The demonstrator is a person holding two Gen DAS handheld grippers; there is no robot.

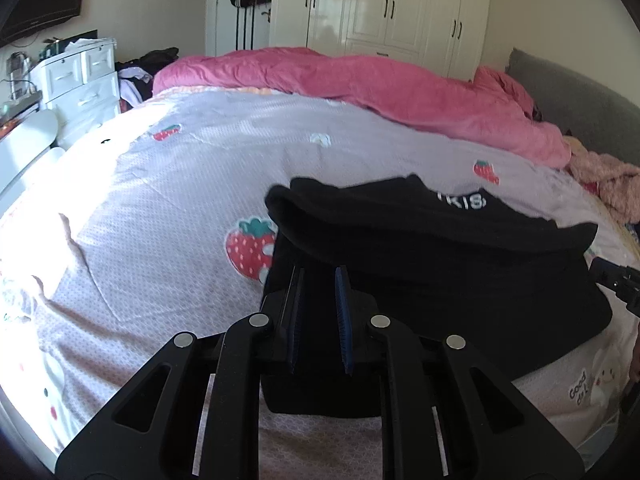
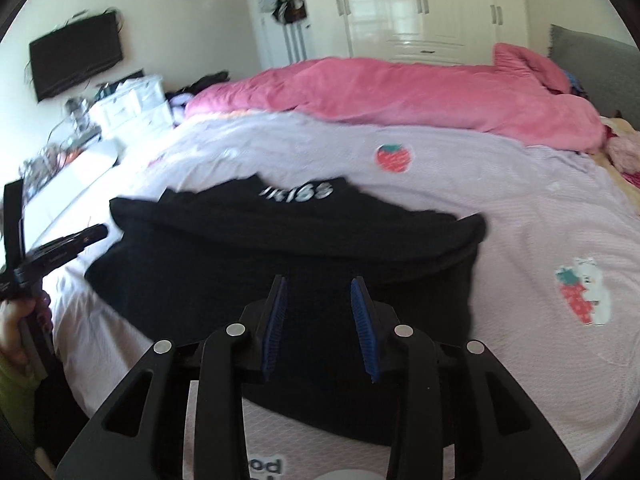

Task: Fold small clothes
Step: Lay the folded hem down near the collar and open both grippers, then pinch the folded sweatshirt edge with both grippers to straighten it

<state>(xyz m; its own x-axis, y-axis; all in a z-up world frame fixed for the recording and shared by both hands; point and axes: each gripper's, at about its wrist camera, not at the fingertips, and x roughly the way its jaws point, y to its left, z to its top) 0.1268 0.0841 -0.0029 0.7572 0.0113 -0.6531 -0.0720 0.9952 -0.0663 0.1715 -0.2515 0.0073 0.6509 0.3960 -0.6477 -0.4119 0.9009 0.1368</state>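
A black garment (image 1: 440, 264) (image 2: 224, 248) with white lettering lies folded over on the lilac strawberry bedsheet (image 1: 180, 208) (image 2: 520, 208), its upper layer doubled toward me. My left gripper (image 1: 319, 272) hovers over the garment's left near part, its blue pads a narrow gap apart and not pressing on cloth. Over the garment's near middle, my right gripper (image 2: 319, 280) is open wider, with nothing pinched between the pads. Each gripper also shows at the edge of the other view: the right gripper (image 1: 616, 284), and the left gripper (image 2: 60, 252) held by a hand (image 2: 16, 324).
A pink duvet (image 1: 380, 84) (image 2: 400, 88) is bunched along the far side of the bed. A grey headboard (image 1: 580, 96) stands at the right. White drawers (image 1: 80, 80) and a wall TV (image 2: 76, 56) are at the left, with wardrobes (image 1: 380, 4) behind.
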